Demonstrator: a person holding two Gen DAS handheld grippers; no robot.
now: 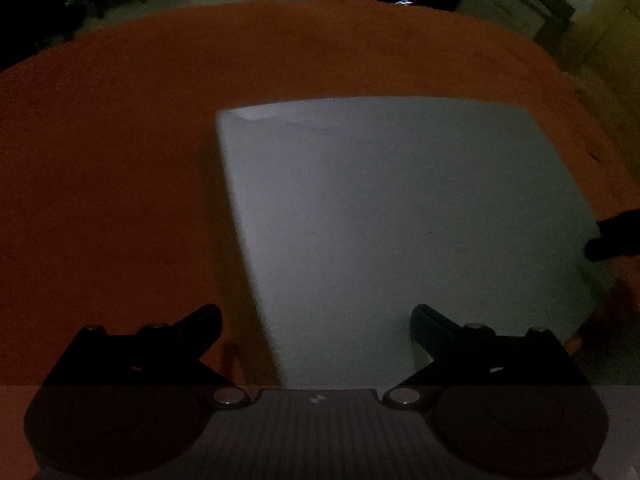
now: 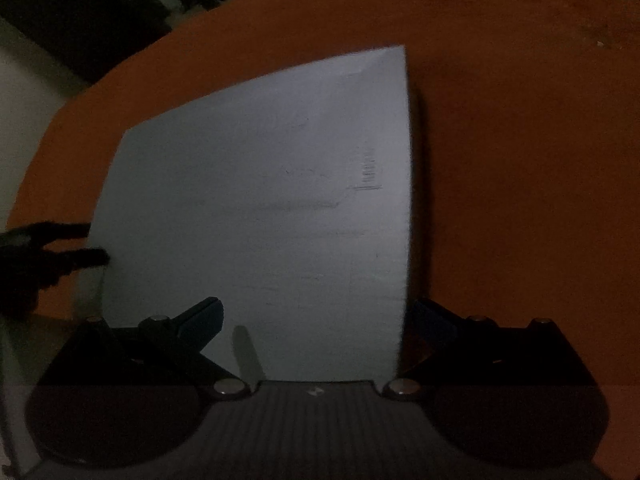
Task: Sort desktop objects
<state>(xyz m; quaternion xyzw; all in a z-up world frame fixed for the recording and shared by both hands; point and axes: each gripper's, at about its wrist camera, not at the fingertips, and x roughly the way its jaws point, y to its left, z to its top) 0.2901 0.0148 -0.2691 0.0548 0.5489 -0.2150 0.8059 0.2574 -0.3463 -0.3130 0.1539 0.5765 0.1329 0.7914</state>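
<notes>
Black fingers of the left gripper and right gripper stood wide, holding nothing, both over a white sheet flat on the orange table. Sorting looked barely begun.

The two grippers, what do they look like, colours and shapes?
Both look alike. The left gripper and right gripper have black angular fingers with blue-tinted inner pads, clearest on the right one. Silver round bolt heads dot the black linkages, and each has a grey ribbed body between two round black housings. No cables or sleeves show.
</notes>
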